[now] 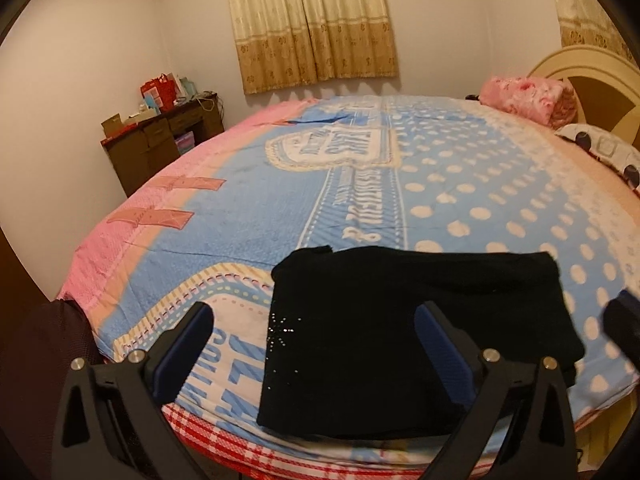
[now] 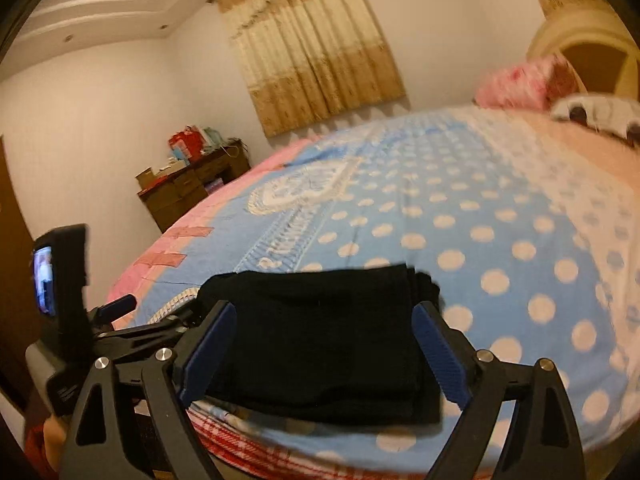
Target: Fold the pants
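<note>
The left tool (image 1: 314, 344), a black two-finger frame with blue ribbed pads, stands spread wide in the lower part of the left wrist view, with nothing pinched between its pads. The folded black fabric pants (image 1: 400, 332) lie flat on the bed (image 1: 280, 220), just past the tool's tips: the right pad overlaps the dark bundle in the picture, while the left pad sits over the bedspread to the left of it. A small spray of shiny studs shows on the left part of the pants. At the right edge of this view, a blurred dark and blue tip of the right tool (image 1: 624, 320) pokes in.

In the right wrist view, the right tool (image 2: 324, 344) is likewise spread wide and grips nothing. The same folded black pants (image 2: 320, 344) fill the gap between its pads in the lower centre of the frame, lying on the blue, white-dotted bedspread near the bed's near edge, apparently beyond and below the pads. Whether either pad brushes the cloth cannot be told. At the left of that frame the left tool (image 2: 116, 308) appears with its small lit screen.
</note>
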`<state>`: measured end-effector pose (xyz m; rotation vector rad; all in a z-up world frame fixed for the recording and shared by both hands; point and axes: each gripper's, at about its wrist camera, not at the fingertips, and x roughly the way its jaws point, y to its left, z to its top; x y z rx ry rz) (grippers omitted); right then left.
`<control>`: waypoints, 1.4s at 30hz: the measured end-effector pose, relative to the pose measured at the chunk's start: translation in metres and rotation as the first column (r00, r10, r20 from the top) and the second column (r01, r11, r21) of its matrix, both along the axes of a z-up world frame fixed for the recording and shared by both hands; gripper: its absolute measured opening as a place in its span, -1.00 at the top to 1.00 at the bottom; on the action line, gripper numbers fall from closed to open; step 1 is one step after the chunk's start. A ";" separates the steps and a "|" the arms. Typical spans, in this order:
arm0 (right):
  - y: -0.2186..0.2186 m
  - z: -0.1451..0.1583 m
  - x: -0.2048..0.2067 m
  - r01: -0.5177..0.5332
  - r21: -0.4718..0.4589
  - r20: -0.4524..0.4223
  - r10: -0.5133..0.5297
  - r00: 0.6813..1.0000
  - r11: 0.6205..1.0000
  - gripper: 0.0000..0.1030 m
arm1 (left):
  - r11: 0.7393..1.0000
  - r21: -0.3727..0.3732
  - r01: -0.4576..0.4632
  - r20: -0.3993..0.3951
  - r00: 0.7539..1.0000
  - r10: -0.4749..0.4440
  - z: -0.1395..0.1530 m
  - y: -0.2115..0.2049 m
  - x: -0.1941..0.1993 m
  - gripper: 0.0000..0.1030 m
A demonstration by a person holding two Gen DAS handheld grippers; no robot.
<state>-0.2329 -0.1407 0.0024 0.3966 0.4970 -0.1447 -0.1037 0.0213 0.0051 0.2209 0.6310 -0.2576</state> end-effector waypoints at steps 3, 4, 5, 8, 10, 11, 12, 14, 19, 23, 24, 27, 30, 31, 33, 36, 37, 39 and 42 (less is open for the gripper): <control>-0.002 0.001 -0.003 0.014 0.012 -0.011 -0.014 1.000 1.000 -0.77 | 1.000 -0.020 0.001 0.021 1.000 -0.001 0.009 0.001 -0.007 -1.00; -0.001 0.003 -0.005 0.021 0.004 -0.007 -0.021 1.000 1.000 -0.77 | 1.000 -0.023 0.002 0.029 1.000 -0.002 0.011 0.001 -0.008 -1.00; 0.000 0.006 -0.007 0.025 -0.008 0.003 -0.025 1.000 1.000 -0.77 | 1.000 -0.026 0.003 0.037 0.999 -0.002 0.014 0.001 -0.010 -1.00; 0.000 0.015 -0.011 0.034 -0.033 0.029 -0.033 0.999 0.999 -0.77 | 0.999 -0.042 -0.002 0.054 0.999 0.004 0.024 0.003 -0.014 -1.00; -0.001 0.021 -0.014 0.032 -0.033 0.041 -0.031 0.999 0.999 -0.77 | 0.998 -0.056 -0.007 0.062 0.998 0.010 0.032 0.006 -0.017 -1.00; -0.001 0.026 -0.015 0.028 -0.026 0.050 -0.026 0.998 0.999 -0.77 | 0.998 -0.063 -0.004 0.066 0.998 0.008 0.035 0.007 -0.018 -1.00; -0.003 0.032 -0.018 0.024 -0.013 0.063 -0.024 0.998 1.000 -0.77 | 0.997 -0.071 0.001 0.072 0.997 0.004 0.039 0.008 -0.020 -1.00; -0.007 0.050 -0.025 0.019 0.022 0.092 -0.021 0.995 1.000 -0.77 | 0.997 -0.076 0.005 0.079 0.997 0.001 0.046 0.009 -0.023 -1.00; -0.018 0.097 -0.044 -0.073 0.222 0.166 0.036 0.985 0.972 -0.77 | 0.996 -0.091 0.014 0.083 0.996 -0.006 0.061 0.013 -0.026 -1.00; -0.015 0.107 -0.052 -0.104 0.225 0.228 0.051 0.972 0.969 -0.97 | 0.996 -0.091 0.007 0.039 0.999 -0.004 0.055 0.016 -0.016 -1.00; -0.015 0.102 -0.050 -0.080 0.196 0.213 0.038 0.976 0.977 -0.97 | 0.996 -0.094 -0.001 0.009 1.000 0.002 0.050 0.018 -0.011 -1.00; -0.033 0.064 -0.028 -0.009 0.224 0.101 -0.014 0.995 0.975 -0.97 | 0.994 -0.112 -0.012 -0.074 0.997 0.004 0.033 0.025 0.008 -1.00; -0.055 0.017 -0.013 0.036 0.208 0.054 -0.048 0.997 0.978 -0.97 | 0.989 -0.137 -0.046 -0.106 0.994 0.032 0.019 0.039 0.027 -1.00; -0.061 0.002 -0.009 0.044 0.178 0.033 -0.051 0.998 0.983 -0.97 | 0.986 -0.162 -0.047 -0.111 0.993 0.029 0.014 0.046 0.033 -1.00; -0.072 -0.021 -0.003 0.050 0.180 0.002 -0.051 0.999 0.982 -0.97 | 0.975 -0.216 -0.046 -0.139 0.990 0.016 0.004 0.058 0.048 -1.00; -0.088 -0.049 0.003 0.045 0.228 -0.021 -0.042 0.999 0.973 -0.97 | 0.959 -0.278 -0.058 -0.232 0.973 -0.009 -0.019 0.070 0.070 -1.00; -0.088 -0.054 0.006 0.048 0.223 -0.029 -0.042 0.999 0.974 -0.97 | 0.955 -0.287 -0.077 -0.266 0.964 -0.003 -0.027 0.073 0.076 -1.00; -0.086 -0.062 0.012 0.039 0.203 -0.035 -0.033 0.999 0.978 -0.97 | 0.945 -0.315 -0.092 -0.308 0.951 -0.010 -0.039 0.076 0.082 -1.00; -0.083 -0.074 0.026 0.031 0.210 -0.075 -0.015 0.997 0.977 -0.97 | 0.943 -0.315 -0.105 -0.345 0.939 -0.011 -0.054 0.072 0.088 -1.00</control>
